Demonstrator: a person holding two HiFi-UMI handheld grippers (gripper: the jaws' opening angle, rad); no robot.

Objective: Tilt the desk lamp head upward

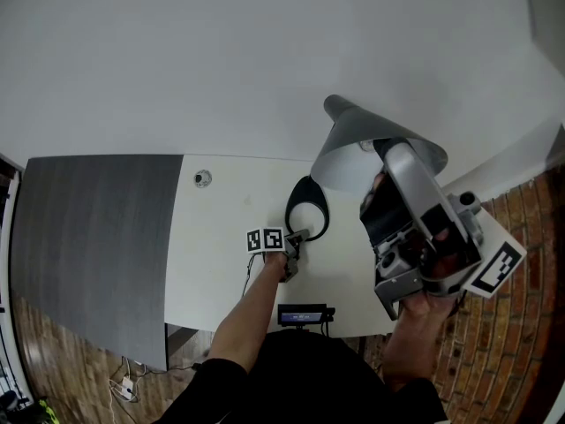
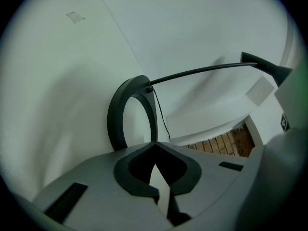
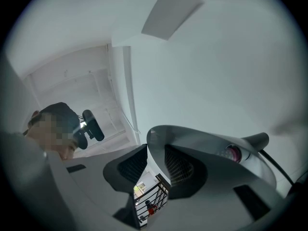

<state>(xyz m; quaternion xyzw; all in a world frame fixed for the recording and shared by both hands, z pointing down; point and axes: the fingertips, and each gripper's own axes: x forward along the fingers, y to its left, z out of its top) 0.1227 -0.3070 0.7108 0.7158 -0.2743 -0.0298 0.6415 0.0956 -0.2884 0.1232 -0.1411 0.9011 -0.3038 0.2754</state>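
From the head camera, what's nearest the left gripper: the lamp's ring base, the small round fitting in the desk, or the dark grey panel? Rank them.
1. Ring base: at the left gripper's tips.
2. Round fitting: ahead, leftward.
3. Dark grey panel: far left, though its edge nearly ties with the fitting.

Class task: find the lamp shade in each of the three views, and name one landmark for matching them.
Head view: lamp shade right of centre, upper half.
Left gripper view: lamp shade only as a dark tip, far right.
Right gripper view: lamp shade low centre-right, rim between the jaws.
Landmark: ring base, in head and left gripper views only.
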